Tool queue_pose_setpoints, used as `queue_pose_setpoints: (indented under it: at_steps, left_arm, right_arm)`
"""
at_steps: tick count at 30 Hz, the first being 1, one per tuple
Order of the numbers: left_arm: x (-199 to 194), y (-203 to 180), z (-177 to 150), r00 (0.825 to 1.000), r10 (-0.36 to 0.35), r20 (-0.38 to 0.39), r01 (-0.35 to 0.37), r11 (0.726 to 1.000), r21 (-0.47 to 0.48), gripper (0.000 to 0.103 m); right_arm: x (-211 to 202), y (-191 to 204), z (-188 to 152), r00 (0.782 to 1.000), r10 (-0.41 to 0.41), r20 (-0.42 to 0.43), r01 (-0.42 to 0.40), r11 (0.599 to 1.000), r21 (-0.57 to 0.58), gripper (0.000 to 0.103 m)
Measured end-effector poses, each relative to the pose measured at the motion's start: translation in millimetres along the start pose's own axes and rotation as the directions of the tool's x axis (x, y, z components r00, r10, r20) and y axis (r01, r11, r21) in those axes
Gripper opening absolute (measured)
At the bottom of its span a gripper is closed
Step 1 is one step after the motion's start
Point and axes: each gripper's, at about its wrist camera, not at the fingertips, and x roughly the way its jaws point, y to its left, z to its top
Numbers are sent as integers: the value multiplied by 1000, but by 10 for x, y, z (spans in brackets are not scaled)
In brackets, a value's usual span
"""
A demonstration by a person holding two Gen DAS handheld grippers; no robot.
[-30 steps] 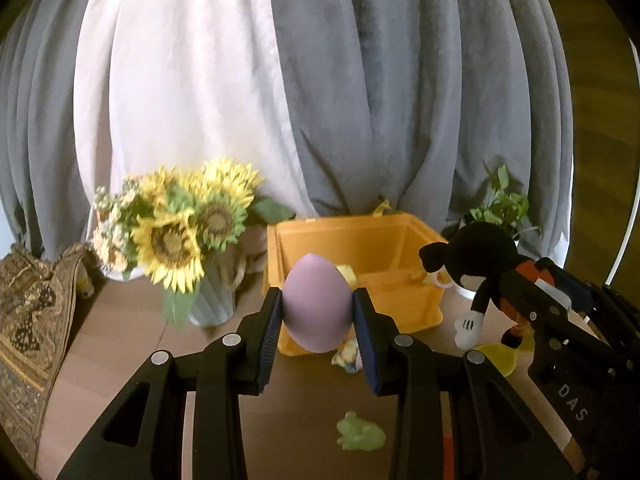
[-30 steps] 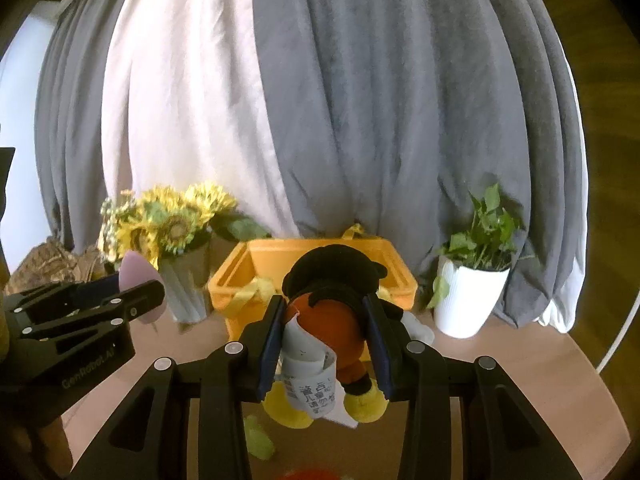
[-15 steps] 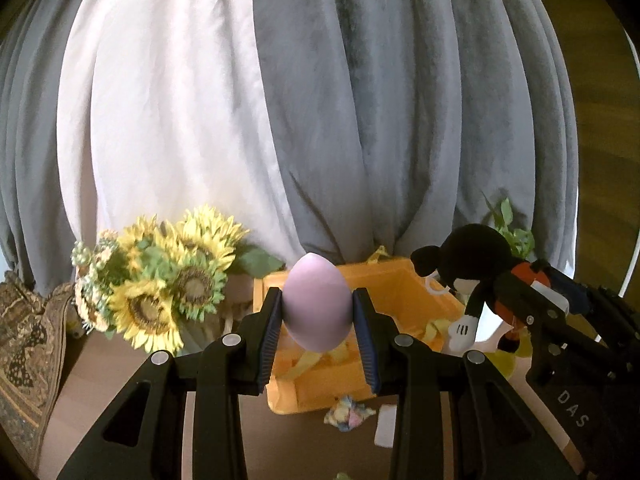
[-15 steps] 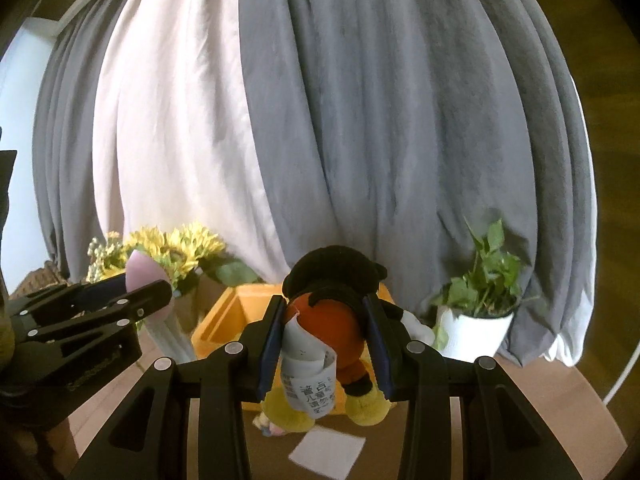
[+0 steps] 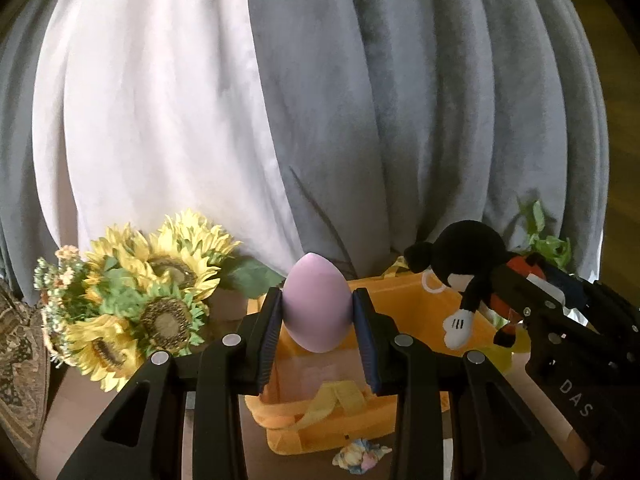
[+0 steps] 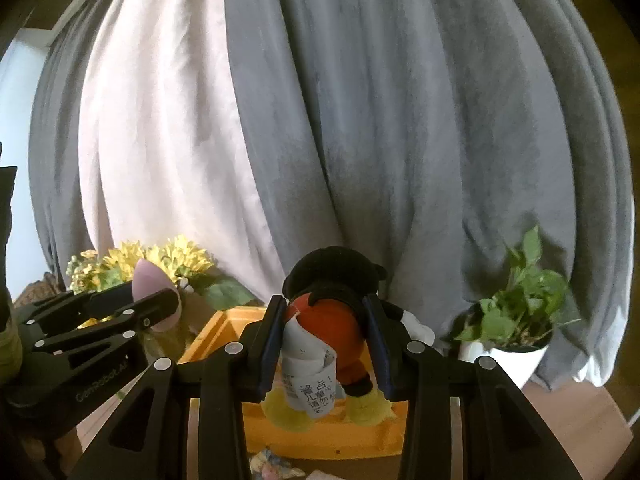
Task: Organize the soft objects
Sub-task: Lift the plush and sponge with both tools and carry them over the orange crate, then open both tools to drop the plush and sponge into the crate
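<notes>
My left gripper (image 5: pixel 318 312) is shut on a lilac egg-shaped soft toy (image 5: pixel 317 305) and holds it in the air over the front of the orange bin (image 5: pixel 416 312). My right gripper (image 6: pixel 325 326) is shut on a black, red and yellow mouse plush (image 6: pixel 334 320) with a white paper tag, held above the same orange bin (image 6: pixel 224 324). The plush (image 5: pixel 468 268) and right gripper also show at the right of the left wrist view. The egg (image 6: pixel 150 280) and left gripper show at the left of the right wrist view.
A sunflower bouquet (image 5: pixel 136 292) stands left of the bin. A potted green plant (image 6: pixel 516 320) in a white pot stands to its right. A small pastel toy (image 5: pixel 360 454) lies on the wooden table before the bin. Grey and white curtains (image 5: pixel 320 100) hang behind.
Both grippers have risen and moved forward toward the bin with their toys; the bin now sits lower and nearer in both views. The green toy on the table has left the view.
</notes>
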Motion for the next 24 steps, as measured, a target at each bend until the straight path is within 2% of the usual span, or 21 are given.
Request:
queue_pose_setpoints:
  at_steps: [12,24]
  left_arm:
    - [674,72,-127,997,9,-72,-11,1000,-20,35]
    - [1273,55,-334,985,14,-172,-17,1000,-17,36]
  right_arm:
    - [662,-61,-121,998,8,-55,-7,1000,20,40]
    - [1265,-170,-390,989,-14,-146,18,1000,23,40]
